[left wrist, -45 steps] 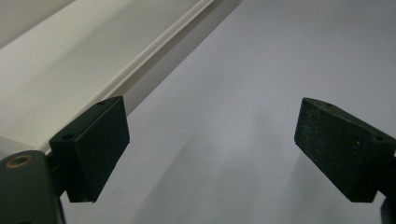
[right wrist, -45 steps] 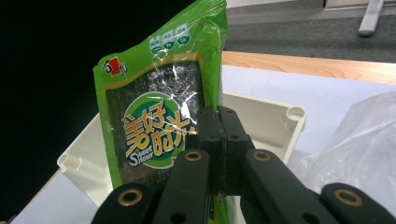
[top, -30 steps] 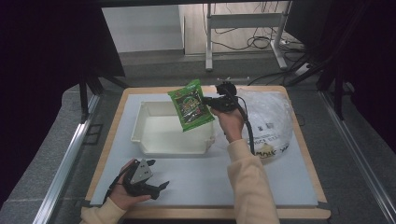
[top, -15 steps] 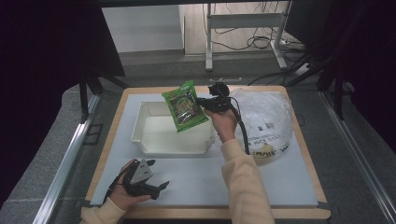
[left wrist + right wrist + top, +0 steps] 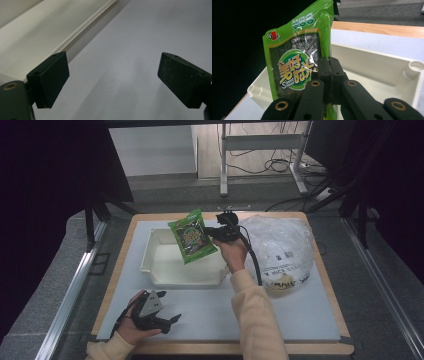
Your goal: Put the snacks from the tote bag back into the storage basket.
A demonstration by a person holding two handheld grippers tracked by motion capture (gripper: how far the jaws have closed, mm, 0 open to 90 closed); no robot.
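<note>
1. The right gripper [image 5: 216, 233] is clenched on the edge of a green snack packet [image 5: 192, 236], holding it above the white tray [image 5: 150, 265].
2. The left gripper [image 5: 167, 320] rests released on the table [image 5: 300, 320], near the tray.

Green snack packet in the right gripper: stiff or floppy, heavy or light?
The green snack packet is probably light: the right gripper carries it by one edge above the white bin. It stays fairly flat, suggesting some stiffness. Its glossy film could slip.
</note>
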